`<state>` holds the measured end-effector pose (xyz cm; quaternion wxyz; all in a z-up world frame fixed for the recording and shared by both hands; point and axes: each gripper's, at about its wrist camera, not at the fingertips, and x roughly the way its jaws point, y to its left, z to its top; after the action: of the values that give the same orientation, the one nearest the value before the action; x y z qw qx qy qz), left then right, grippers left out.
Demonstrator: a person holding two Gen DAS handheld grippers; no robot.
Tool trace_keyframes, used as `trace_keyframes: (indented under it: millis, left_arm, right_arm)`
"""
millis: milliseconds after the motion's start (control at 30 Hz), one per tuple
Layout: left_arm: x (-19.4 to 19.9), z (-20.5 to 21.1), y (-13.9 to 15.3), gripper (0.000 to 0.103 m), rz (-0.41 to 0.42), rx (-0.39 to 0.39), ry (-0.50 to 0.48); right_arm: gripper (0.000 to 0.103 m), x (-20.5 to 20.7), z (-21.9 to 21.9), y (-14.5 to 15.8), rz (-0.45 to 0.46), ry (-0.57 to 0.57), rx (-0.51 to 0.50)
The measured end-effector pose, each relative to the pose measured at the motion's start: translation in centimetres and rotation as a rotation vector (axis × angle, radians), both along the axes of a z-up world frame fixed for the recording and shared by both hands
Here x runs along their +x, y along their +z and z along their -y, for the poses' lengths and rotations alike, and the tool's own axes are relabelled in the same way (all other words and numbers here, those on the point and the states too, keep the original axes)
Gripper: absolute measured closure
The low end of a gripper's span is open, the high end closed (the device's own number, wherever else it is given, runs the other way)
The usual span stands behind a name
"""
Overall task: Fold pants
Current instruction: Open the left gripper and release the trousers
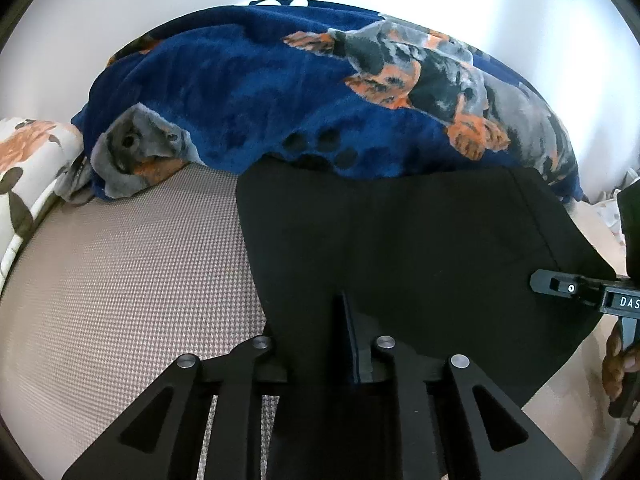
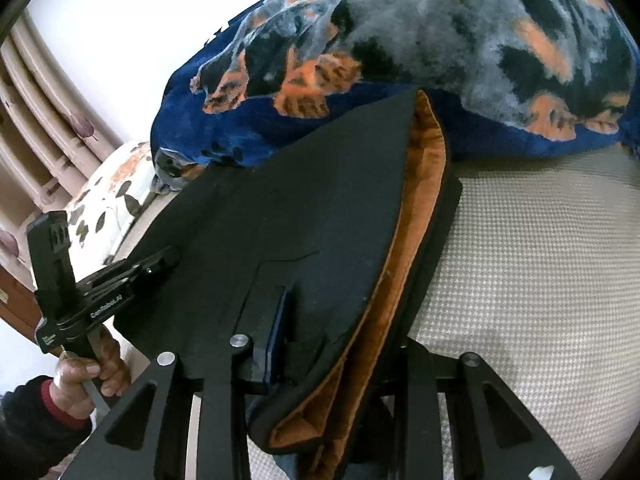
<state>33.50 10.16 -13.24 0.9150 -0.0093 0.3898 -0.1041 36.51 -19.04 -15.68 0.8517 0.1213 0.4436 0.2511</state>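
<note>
While both claws point down at the bed (image 1: 120, 280), we find the left claw (image 1: 344, 320) nearly closed, gripping the black pants (image 1: 400, 240); the right claw (image 2: 288, 312) is clenched on their orange-lined edge beside the blanket (image 1: 240, 92).

This is a bedroom in a home. The work surface is a bed (image 1: 120, 280) with a woven beige cover, a blue fleece blanket (image 1: 248, 92) printed with dogs heaped at its far side, and a floral pillow (image 1: 28, 168) at its edge. Patterned curtains (image 2: 44, 136) hang beside plain white walls (image 1: 100, 20).
</note>
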Motion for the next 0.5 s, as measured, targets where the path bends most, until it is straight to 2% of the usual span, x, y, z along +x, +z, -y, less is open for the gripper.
trace_keyframes:
  millis: [133, 233, 267, 300, 400, 500]
  left_arm:
    - [-0.3, 0.1, -0.1, 0.075, 0.014, 0.018, 0.013]
    - [-0.4, -0.1, -0.2, 0.059, 0.019, 0.029, 0.043]
    - [-0.4, -0.2, -0.2, 0.049, 0.016, 0.037, 0.063]
    - [-0.4, -0.3, -0.3, 0.043, 0.017, 0.043, 0.079]
    - [-0.7, -0.7, -0.1, 0.032, 0.033, 0.055, 0.118]
    - [-1.0, -1.1, 0.1, 0.025, 0.053, 0.067, 0.149]
  right_arm:
    - [0.072, 0.0, 0.2, -0.5, -0.002, -0.025, 0.0]
    - [0.069, -0.1, 0.1, -0.7, 0.009, -0.042, -0.004]
    - [0.067, -0.1, 0.1, -0.8, 0.012, -0.047, -0.008]
    - [0.066, -0.2, 0.1, -0.8, 0.016, -0.052, -0.014]
    - [0.059, -0.3, -0.2, -0.7, 0.032, -0.061, -0.036]
    - [0.049, -0.5, -0.8, -0.6, 0.039, -0.052, -0.053]
